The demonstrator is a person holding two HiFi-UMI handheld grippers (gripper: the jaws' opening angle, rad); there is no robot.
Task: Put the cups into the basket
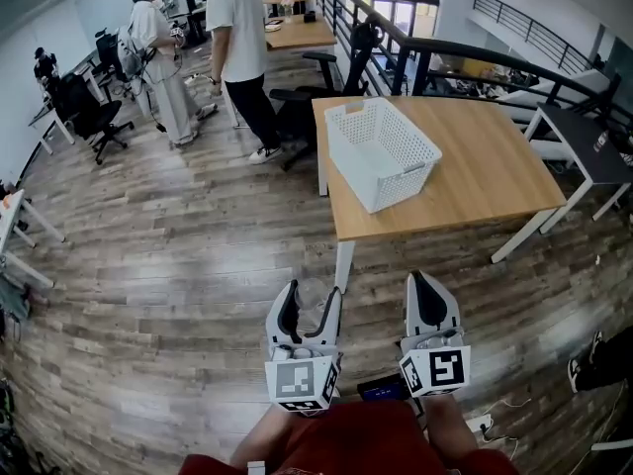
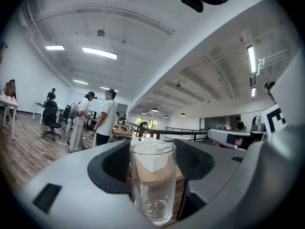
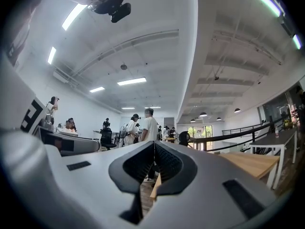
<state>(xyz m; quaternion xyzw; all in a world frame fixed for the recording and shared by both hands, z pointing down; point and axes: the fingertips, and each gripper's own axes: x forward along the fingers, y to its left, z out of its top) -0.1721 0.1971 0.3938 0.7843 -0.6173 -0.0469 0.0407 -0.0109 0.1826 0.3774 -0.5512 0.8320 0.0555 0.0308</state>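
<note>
A clear glass cup (image 1: pixel 313 297) stands upright between the jaws of my left gripper (image 1: pixel 310 305), which is shut on it; in the left gripper view the cup (image 2: pixel 152 182) fills the gap between the dark pads. My right gripper (image 1: pixel 428 287) is beside it, and its jaws meet at the tips with nothing between them (image 3: pixel 154 151). Both grippers hang over the wooden floor, short of the table's near edge. The white perforated basket (image 1: pixel 382 152) sits tilted on the wooden table (image 1: pixel 485 166) ahead and holds nothing that I can see.
Two people (image 1: pixel 198 47) stand at the back left near desks and black office chairs (image 1: pixel 94 112). Another black chair (image 1: pixel 307 97) is behind the table. A dark railing (image 1: pixel 475 52) runs along the right, with a grey table (image 1: pixel 584 146) beside it.
</note>
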